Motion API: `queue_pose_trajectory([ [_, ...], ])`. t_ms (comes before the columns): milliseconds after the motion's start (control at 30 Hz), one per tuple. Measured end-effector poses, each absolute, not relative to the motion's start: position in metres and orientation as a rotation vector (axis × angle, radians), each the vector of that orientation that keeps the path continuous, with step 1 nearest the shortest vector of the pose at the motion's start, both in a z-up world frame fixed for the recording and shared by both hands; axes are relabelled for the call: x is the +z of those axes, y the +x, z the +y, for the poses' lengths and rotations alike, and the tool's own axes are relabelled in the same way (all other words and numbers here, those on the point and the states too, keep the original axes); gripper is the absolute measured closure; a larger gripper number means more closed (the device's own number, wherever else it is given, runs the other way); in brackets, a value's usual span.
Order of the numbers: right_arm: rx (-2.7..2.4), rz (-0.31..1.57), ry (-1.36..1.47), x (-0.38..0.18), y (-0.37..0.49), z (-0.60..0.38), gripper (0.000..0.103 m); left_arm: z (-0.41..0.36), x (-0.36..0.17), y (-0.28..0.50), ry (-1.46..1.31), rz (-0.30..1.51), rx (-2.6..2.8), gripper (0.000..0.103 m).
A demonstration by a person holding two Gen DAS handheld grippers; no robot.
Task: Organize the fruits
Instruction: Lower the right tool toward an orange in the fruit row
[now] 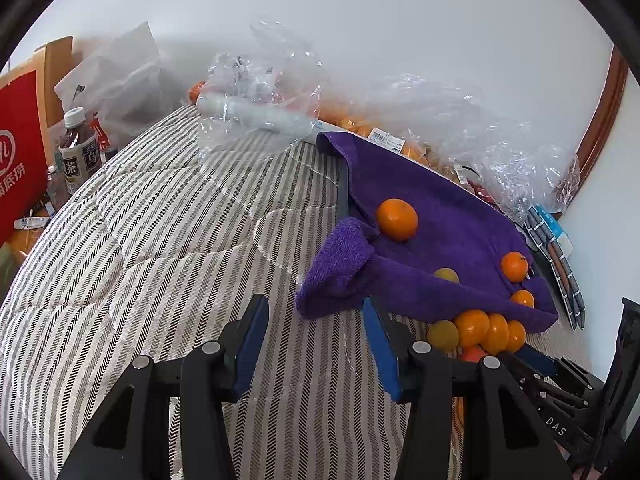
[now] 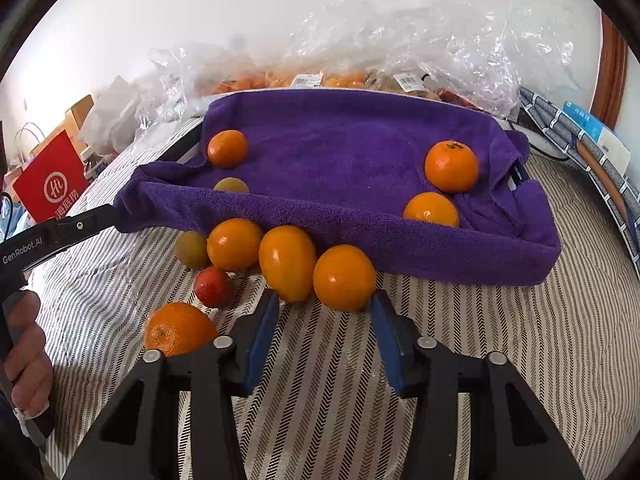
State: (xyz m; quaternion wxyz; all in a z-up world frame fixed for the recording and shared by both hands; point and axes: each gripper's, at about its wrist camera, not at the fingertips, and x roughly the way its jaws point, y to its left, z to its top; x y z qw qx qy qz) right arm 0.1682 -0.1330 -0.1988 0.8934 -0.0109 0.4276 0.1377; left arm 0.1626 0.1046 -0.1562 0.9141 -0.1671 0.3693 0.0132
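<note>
A tray lined with a purple towel (image 2: 352, 148) lies on the striped bed cover. Three oranges (image 2: 451, 166) and a yellowish fruit (image 2: 231, 185) lie in it. Several oranges (image 2: 344, 278) lie in front of the tray, with a yellow-green fruit (image 2: 192, 249), a small red fruit (image 2: 213, 287) and one more orange (image 2: 180, 328). My right gripper (image 2: 326, 312) is open and empty, its fingertips just short of the nearest orange. My left gripper (image 1: 316, 320) is open and empty by the towel's near left corner (image 1: 340, 272). The same fruits (image 1: 476, 330) show in the left wrist view.
Clear plastic bags of fruit (image 2: 400, 48) lie behind the tray against the wall. A red paper bag (image 1: 16, 152) and a tea bottle (image 1: 78, 148) stand off the bed's left side. A folded checked item (image 1: 556, 256) lies right of the tray.
</note>
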Motion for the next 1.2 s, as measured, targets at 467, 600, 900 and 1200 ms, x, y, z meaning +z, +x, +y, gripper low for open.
queue_pose_trajectory([
  [467, 0.272, 0.871, 0.039, -0.195, 0.166, -0.149, 0.082, 0.106, -0.157, 0.163, -0.348, 0.768, 0.031, 0.056],
  [600, 0.272, 0.854, 0.012, -0.193, 0.172, -0.142, 0.069, 0.105, -0.158, 0.164, -0.344, 0.775, 0.031, 0.056],
  [900, 0.314, 0.872, 0.014, -0.198, 0.185, -0.133, 0.069, 0.104, -0.160, 0.168, -0.338, 0.785, 0.036, 0.056],
  [1200, 0.266, 0.832, 0.052, -0.191, 0.166, -0.153, 0.069, 0.102, -0.160, 0.166, -0.324, 0.784, 0.030, 0.056],
])
